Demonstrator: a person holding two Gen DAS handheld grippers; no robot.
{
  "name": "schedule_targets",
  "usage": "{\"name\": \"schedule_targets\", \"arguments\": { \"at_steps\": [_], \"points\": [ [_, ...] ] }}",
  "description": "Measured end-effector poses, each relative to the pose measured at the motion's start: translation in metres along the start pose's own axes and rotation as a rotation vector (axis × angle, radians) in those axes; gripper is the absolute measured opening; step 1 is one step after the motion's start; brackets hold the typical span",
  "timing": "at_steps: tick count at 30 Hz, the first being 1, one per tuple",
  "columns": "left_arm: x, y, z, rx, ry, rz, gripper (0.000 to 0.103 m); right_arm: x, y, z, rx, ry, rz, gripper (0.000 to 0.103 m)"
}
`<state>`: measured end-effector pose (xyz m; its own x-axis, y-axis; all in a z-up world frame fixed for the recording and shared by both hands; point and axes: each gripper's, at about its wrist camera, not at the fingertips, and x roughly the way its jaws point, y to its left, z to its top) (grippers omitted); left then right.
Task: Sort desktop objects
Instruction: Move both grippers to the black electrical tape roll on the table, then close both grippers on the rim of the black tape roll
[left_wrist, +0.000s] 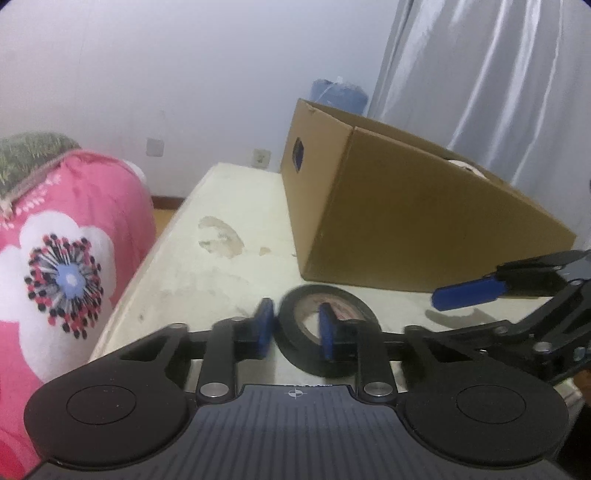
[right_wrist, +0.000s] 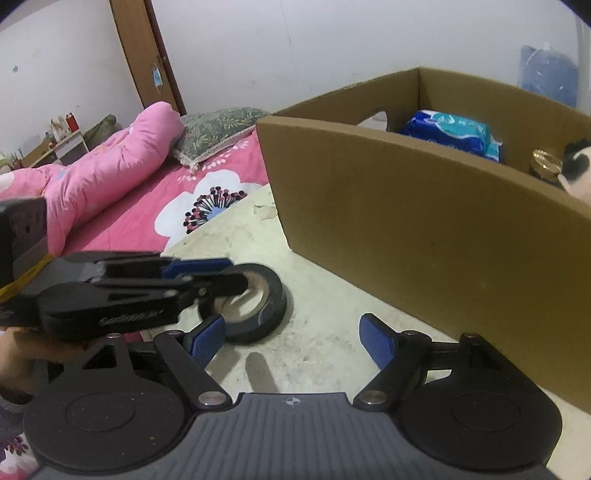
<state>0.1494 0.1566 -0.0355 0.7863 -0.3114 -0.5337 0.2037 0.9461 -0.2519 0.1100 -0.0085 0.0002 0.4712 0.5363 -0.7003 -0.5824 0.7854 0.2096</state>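
Observation:
A black roll of tape (left_wrist: 354, 306) lies flat on the cream table (left_wrist: 221, 258), just in front of the cardboard box (left_wrist: 406, 221). My left gripper (left_wrist: 294, 326) is shut on the roll's near wall, with one blue pad outside the ring and the other inside the hole. From the right wrist view the same left gripper (right_wrist: 221, 275) reaches in from the left onto the tape roll (right_wrist: 258, 314). My right gripper (right_wrist: 291, 332) stands open over bare table beside the roll, holding nothing. Its blue finger (left_wrist: 465, 295) shows at the right of the left wrist view.
The open box (right_wrist: 406, 221) holds a blue tissue pack (right_wrist: 454, 133), a gold-lidded jar (right_wrist: 546, 162) and a panda plush (right_wrist: 580, 166). A bed with pink flowered bedding (left_wrist: 66, 258) runs along the table's left edge. A pale curtain (left_wrist: 480, 92) hangs behind the box.

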Motion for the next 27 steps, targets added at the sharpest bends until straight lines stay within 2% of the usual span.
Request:
{"name": "schedule_targets", "arguments": {
  "at_steps": [2, 4, 8, 19, 27],
  "points": [
    [-0.005, -0.002, -0.004, 0.001, 0.007, -0.017, 0.018, 0.001, -0.002, -0.001, 0.016, 0.007, 0.019, 0.082],
    [-0.011, -0.01, -0.009, 0.052, -0.003, 0.002, 0.018, 0.0, -0.003, -0.001, 0.031, 0.01, 0.033, 0.082],
    [-0.018, -0.017, -0.017, 0.082, -0.023, 0.014, 0.017, -0.001, -0.002, -0.002, 0.035, 0.011, 0.054, 0.082],
    [-0.031, -0.041, -0.033, 0.254, -0.103, 0.095, 0.016, 0.004, -0.002, -0.006, 0.058, 0.035, 0.094, 0.082],
    [-0.035, -0.054, -0.045, 0.37, -0.177, 0.146, 0.016, 0.004, -0.002, -0.007, 0.063, 0.02, 0.088, 0.08]
  ]
}}
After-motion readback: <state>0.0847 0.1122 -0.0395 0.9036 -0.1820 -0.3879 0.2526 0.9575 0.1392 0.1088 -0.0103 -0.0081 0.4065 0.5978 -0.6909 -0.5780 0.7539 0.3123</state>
